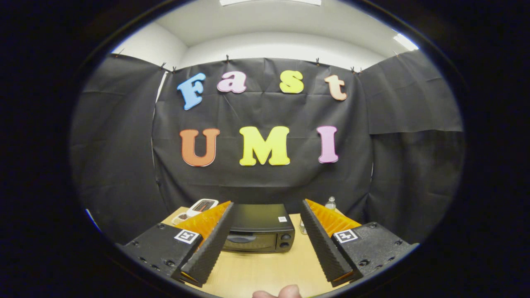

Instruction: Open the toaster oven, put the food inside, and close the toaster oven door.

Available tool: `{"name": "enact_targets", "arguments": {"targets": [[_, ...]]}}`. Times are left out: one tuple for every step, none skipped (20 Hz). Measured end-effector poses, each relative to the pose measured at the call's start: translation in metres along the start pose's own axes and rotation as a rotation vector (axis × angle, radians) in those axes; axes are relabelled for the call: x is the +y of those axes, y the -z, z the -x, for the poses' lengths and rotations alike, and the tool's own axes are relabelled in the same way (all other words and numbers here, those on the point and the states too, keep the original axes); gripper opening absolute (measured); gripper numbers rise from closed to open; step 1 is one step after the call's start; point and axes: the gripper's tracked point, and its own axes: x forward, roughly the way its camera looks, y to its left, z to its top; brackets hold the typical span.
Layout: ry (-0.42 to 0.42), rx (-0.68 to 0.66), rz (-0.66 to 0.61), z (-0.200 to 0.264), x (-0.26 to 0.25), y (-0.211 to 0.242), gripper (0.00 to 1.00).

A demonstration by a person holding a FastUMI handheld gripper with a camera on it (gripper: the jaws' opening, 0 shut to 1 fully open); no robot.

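Hovering above the table, the tool gapes wide, toaster oven beyond, door closed

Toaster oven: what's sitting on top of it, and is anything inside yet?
On the toaster oven, only a small sticker. Its door is closed and dark, hiding the inside. The open gripper is well short of it.

Gripper fingers spread wide and holding nothing, black toaster oven with door shut beyond them on wooden tabletop, small bottle behind the oven's right side, fingertip nearest the camera.
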Motion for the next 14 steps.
{"name": "enact_targets", "arguments": {"targets": [[0.000,0.001,-0.004,0.000,-0.001,0.000,1.00],[-0.003,0.004,-0.007,-0.001,0.000,0.000,1.00],[-0.005,0.007,-0.009,-0.002,0.001,0.001,1.00],[-0.009,0.015,-0.009,-0.003,0.003,0.002,1.00],[-0.015,0.021,-0.007,-0.005,0.004,0.004,1.00],[-0.017,0.027,-0.007,-0.005,0.005,0.006,1.00],[-0.019,0.030,-0.011,-0.007,0.005,0.007,1.00],[-0.022,0.037,-0.013,-0.009,0.006,0.010,1.00],[-0.025,0.046,-0.013,-0.011,0.008,0.013,1.00],[-0.029,0.057,-0.013,-0.015,0.009,0.017,1.00],[-0.032,0.067,-0.012,-0.020,0.011,0.020,1.00],[-0.039,0.078,-0.011,-0.025,0.013,0.025,1.00],[-0.047,0.093,-0.009,-0.031,0.017,0.031,1.00],[-0.056,0.104,-0.006,-0.039,0.021,0.036,1.00]]}}
